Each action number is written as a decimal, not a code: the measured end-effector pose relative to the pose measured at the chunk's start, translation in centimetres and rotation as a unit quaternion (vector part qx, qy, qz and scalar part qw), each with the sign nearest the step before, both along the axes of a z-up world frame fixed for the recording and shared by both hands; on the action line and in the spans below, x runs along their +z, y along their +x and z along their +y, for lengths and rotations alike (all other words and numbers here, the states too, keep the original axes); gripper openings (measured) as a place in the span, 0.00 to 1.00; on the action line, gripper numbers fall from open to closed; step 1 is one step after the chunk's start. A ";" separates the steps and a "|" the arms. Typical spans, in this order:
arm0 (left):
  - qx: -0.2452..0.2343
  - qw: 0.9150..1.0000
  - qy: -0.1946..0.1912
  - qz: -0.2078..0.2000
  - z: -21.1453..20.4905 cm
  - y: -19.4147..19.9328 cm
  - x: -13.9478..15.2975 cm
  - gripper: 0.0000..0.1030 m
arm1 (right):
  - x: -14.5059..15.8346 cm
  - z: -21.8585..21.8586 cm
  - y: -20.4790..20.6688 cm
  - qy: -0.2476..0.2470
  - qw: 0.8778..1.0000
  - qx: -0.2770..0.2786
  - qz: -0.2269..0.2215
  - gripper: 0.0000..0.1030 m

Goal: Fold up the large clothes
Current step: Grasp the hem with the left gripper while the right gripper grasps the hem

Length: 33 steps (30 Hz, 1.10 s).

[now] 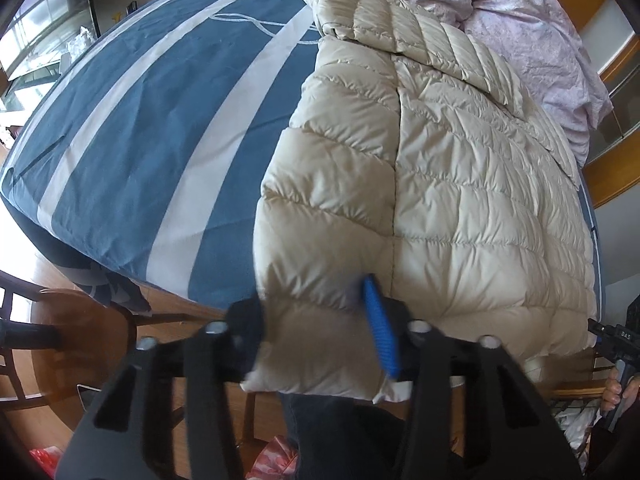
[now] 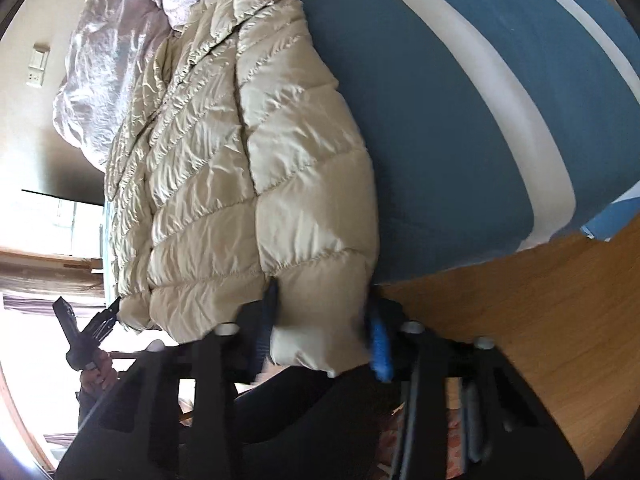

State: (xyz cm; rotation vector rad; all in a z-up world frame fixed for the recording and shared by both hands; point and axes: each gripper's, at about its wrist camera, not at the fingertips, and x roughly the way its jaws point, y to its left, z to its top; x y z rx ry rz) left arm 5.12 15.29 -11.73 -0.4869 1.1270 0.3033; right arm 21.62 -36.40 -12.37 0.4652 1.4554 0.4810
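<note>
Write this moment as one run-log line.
stage: grasp hem | left gripper: shut on jacket | right gripper: shut on jacket | jacket: flat on bed

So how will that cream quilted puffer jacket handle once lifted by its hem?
The cream quilted puffer jacket is probably floppy: it drapes over the bed edge. Puffy panels suggest it's light. The glossy shell looks slippery.

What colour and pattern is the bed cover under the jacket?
The bed cover is blue with broad white stripes, clearest in the left wrist view, beside the cream quilted jacket.
</note>
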 end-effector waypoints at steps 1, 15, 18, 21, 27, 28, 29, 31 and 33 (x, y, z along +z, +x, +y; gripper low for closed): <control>-0.004 1.000 0.000 0.000 -0.1 0.0 0.1 0.20 | 0.3 0.0 0.1 0.003 1.000 -0.002 -0.005 0.13; -0.006 0.997 0.069 -0.038 0.8 2.8 5.9 0.06 | 8.3 2.2 4.9 -0.027 0.989 -0.023 -0.142 0.08; 0.000 0.995 0.083 -0.049 1.6 4.2 7.3 0.06 | 9.4 3.1 6.2 -0.032 0.986 -0.023 -0.163 0.08; 0.004 0.994 0.093 -0.058 2.3 6.1 8.6 0.06 | 10.2 4.4 7.9 -0.044 0.983 -0.022 -0.179 0.08; 0.012 0.992 0.103 -0.075 3.6 10.7 10.3 0.06 | 10.7 6.5 11.3 -0.064 0.979 -0.026 -0.192 0.08; 0.013 0.992 0.104 -0.077 3.8 11.4 10.5 0.06 | 10.6 6.7 11.8 -0.067 0.979 -0.028 -0.192 0.08; 0.014 0.991 0.105 -0.078 4.2 12.4 10.7 0.06 | 10.6 7.0 12.3 -0.068 0.979 -0.030 -0.191 0.08; 0.014 0.991 0.106 -0.079 4.6 13.8 10.9 0.06 | 10.6 7.7 13.7 -0.070 0.979 -0.038 -0.189 0.08; 0.015 0.991 0.107 -0.080 5.1 15.5 11.1 0.06 | 10.8 8.5 15.0 -0.073 0.978 -0.047 -0.189 0.08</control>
